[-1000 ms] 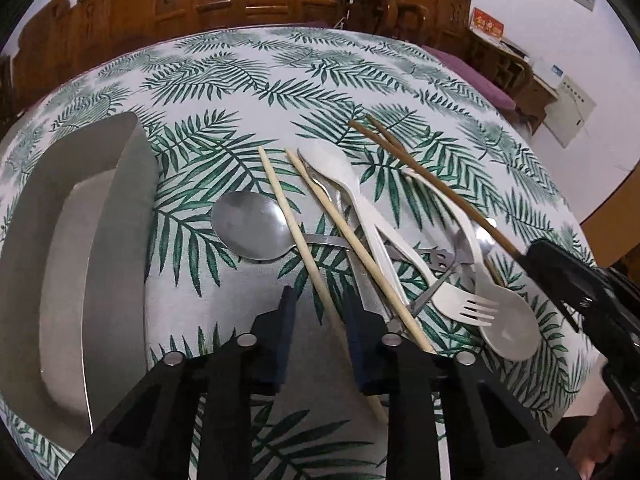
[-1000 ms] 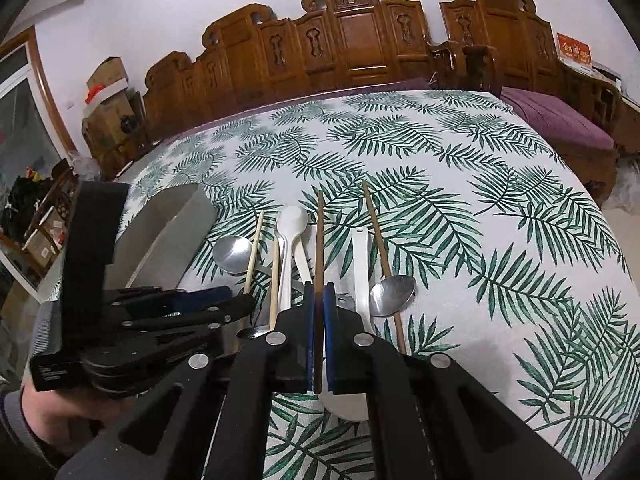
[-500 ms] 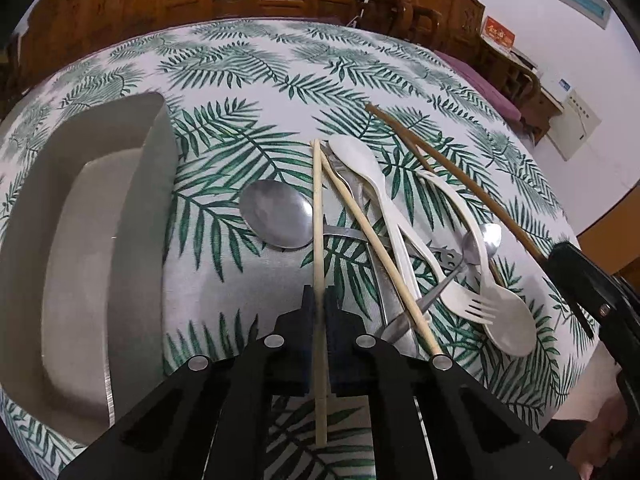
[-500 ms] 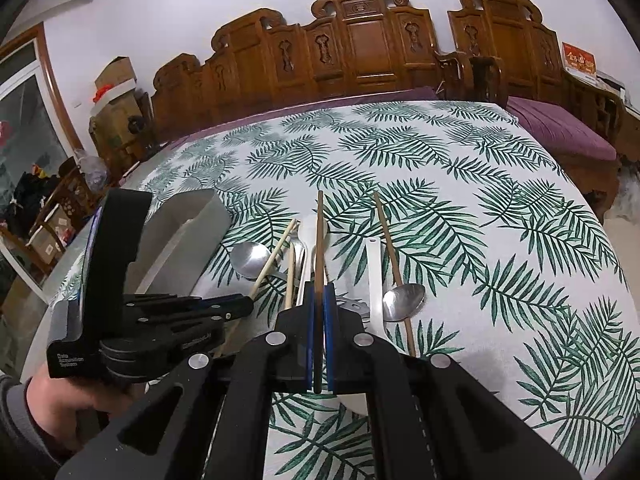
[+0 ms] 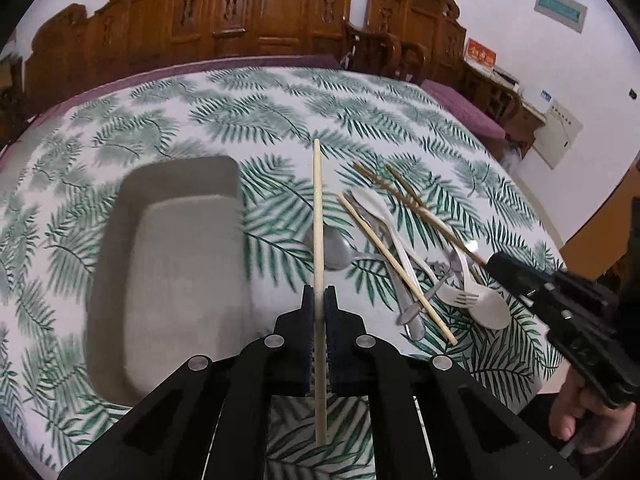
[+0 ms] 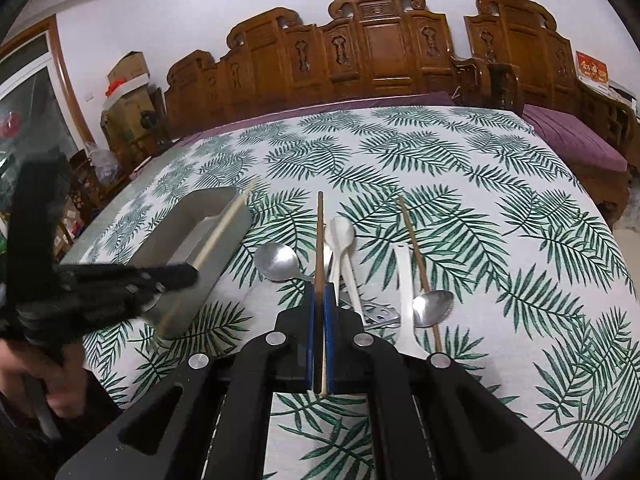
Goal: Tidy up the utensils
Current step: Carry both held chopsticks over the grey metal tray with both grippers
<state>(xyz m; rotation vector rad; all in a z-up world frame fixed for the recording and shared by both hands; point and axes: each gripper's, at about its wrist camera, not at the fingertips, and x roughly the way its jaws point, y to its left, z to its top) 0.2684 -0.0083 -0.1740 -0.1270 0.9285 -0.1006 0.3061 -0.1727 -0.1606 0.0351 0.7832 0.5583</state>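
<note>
My left gripper (image 5: pixel 319 294) is shut on a light bamboo chopstick (image 5: pixel 317 216), held above the cloth just right of the grey tray (image 5: pixel 120 248). My right gripper (image 6: pixel 319 290) is shut on a dark brown chopstick (image 6: pixel 319 240), lifted over the utensil pile. The pile holds a second light chopstick (image 5: pixel 394 264), a second brown chopstick (image 6: pixel 418 264), a large steel spoon (image 6: pixel 276 261), a small steel spoon (image 6: pixel 433 305), white plastic spoons (image 6: pixel 340 236) and a white fork (image 5: pixel 456 294). In the right wrist view the left gripper (image 6: pixel 184 274) with its chopstick (image 6: pixel 224 224) hangs over the tray (image 6: pixel 224 256).
The table has a palm-leaf cloth (image 6: pixel 460 168). Carved wooden chairs (image 6: pixel 380 56) line its far side. A purple cushioned bench (image 6: pixel 576 140) stands to the right. Boxes and clutter (image 6: pixel 124 80) are at the far left. The table's near edge lies just below both grippers.
My left gripper shut on the light chopstick, lifted it and moved left toward the tray. My right gripper stayed shut on the brown chopstick and rose a little.
</note>
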